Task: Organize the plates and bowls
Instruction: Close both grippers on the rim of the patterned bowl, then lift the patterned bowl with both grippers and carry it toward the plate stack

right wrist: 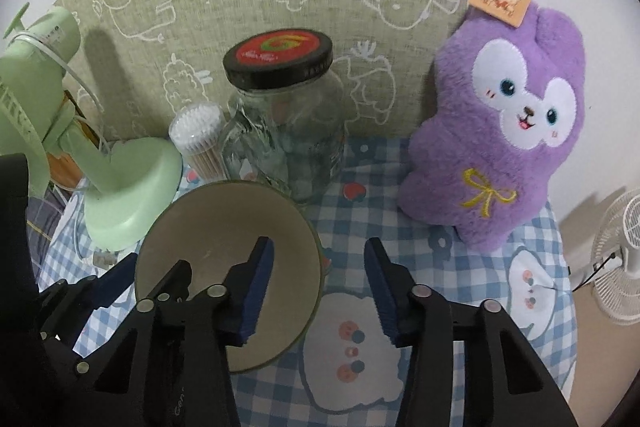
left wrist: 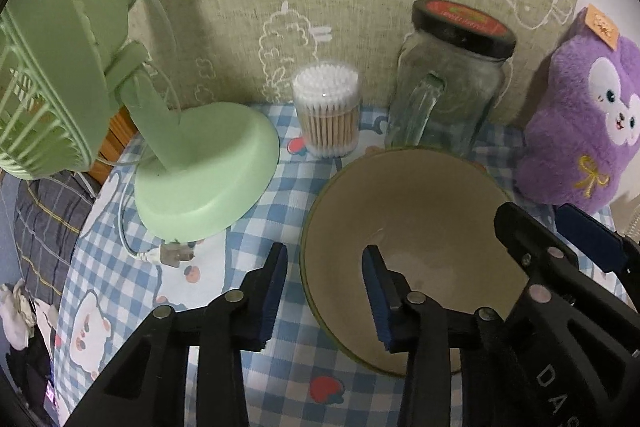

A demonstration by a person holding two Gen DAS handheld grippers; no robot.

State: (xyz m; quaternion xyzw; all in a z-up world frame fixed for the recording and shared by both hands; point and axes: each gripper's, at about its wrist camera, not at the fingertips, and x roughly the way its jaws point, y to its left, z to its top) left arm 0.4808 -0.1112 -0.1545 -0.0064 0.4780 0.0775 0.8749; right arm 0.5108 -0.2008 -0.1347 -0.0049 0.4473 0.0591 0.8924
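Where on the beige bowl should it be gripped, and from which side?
Probably by the rim. The bowl sits upright and flares wide, too broad to span. Each gripper's jaws straddle an opposite edge from above: left gripper on the fan-side rim, right gripper on the plush-side rim, one finger inside, one outside.

The bowl (left wrist: 408, 227) is beige inside with a green rim. The cloth (right wrist: 460, 347) on the counter is blue-and-white check with white animals and red fruit. The fan (left wrist: 200, 171) is pale green, the plush (right wrist: 496, 131) purple with a yellow bow, the jar (right wrist: 284, 131) clear with a black-and-red lid. Both claws are black with blue pads (left wrist: 276, 291).
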